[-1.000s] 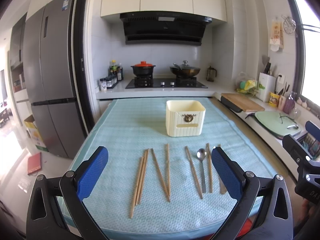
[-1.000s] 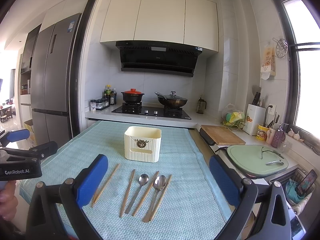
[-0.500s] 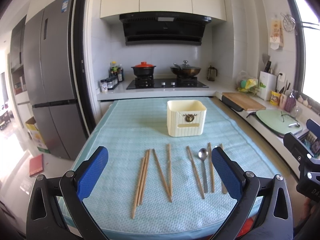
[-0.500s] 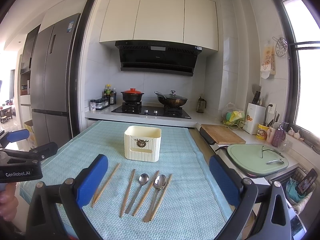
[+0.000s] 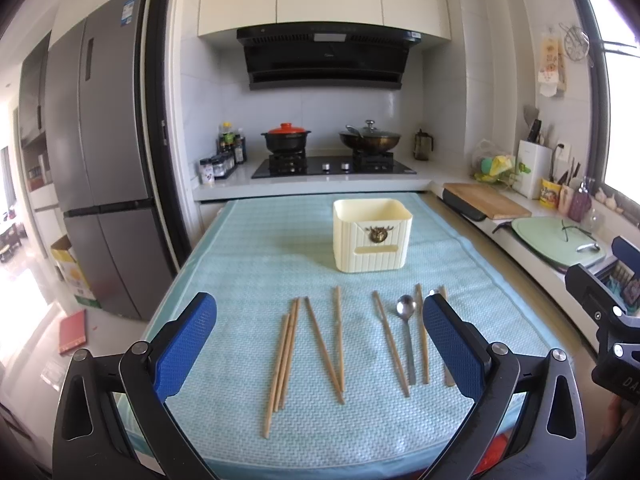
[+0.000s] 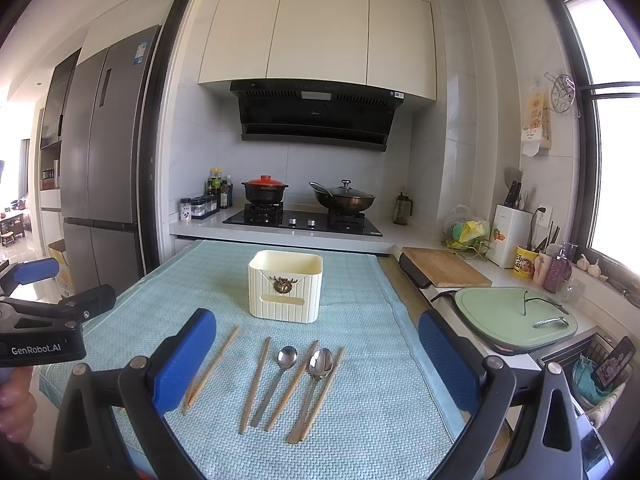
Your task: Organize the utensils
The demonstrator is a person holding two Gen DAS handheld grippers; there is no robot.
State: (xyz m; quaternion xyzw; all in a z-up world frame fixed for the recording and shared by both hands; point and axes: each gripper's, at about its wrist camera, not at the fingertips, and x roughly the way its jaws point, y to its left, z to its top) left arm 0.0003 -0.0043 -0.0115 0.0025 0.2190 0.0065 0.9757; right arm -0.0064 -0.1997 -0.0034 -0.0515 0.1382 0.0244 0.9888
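Chopsticks (image 5: 316,344) and two spoons (image 6: 276,380) are lying loose on the teal table mat (image 5: 256,248), just in front of the cream holder box (image 5: 372,234). Left gripper (image 5: 320,344) and right gripper (image 6: 316,360) both hover over them, jaws spread wide, holding nothing.

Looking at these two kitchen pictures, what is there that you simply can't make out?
- Inside of the cream holder: both views show only its front wall and rim, so what it contains is unknown.
- Second spoon: left wrist view, almost all hidden behind the blue pad of the left gripper.
- Leftmost chopsticks: right wrist view, near ends covered by the right gripper pad.
- Spice jars: labels too small to read.
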